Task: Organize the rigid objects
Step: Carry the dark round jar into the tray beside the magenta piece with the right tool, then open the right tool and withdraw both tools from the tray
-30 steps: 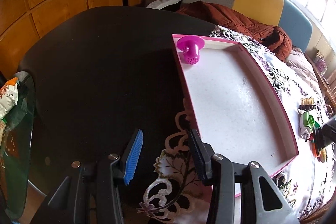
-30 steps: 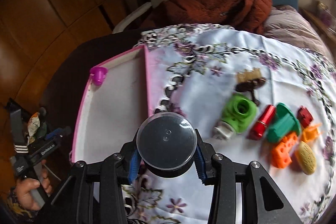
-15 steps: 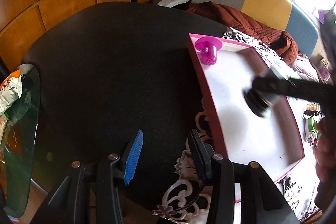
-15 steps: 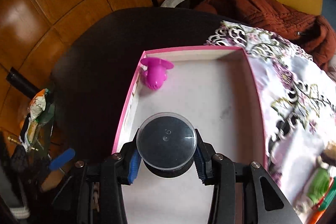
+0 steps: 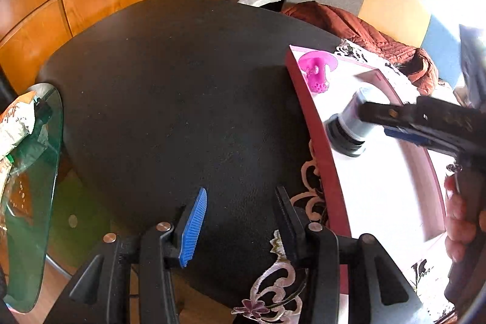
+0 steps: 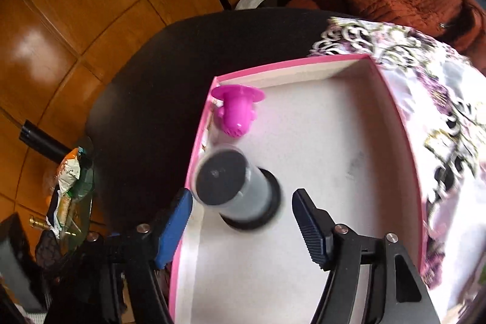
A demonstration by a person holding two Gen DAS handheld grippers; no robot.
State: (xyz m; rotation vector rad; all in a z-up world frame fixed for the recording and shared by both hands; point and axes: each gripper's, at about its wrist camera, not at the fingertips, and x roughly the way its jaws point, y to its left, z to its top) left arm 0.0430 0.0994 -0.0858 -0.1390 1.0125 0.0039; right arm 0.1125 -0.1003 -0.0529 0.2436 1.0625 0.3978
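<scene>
Blurred and cut off — what you can't read here

Your black jar (image 6: 234,187) is smeared by motion, so its contact with the pink tray (image 6: 303,66) floor stays unclear; your right gripper (image 5: 395,123) runs off the frame's edge — its far finger hidden behind the jar.

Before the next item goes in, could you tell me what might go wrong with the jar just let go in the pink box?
The right gripper jaws have just been opening; the black-lidded jar looks tilted and blurred, so it may topple or roll.
It could bump the magenta strainer nearby.
It sits against the pink box wall, so withdrawing could clip it.
</scene>
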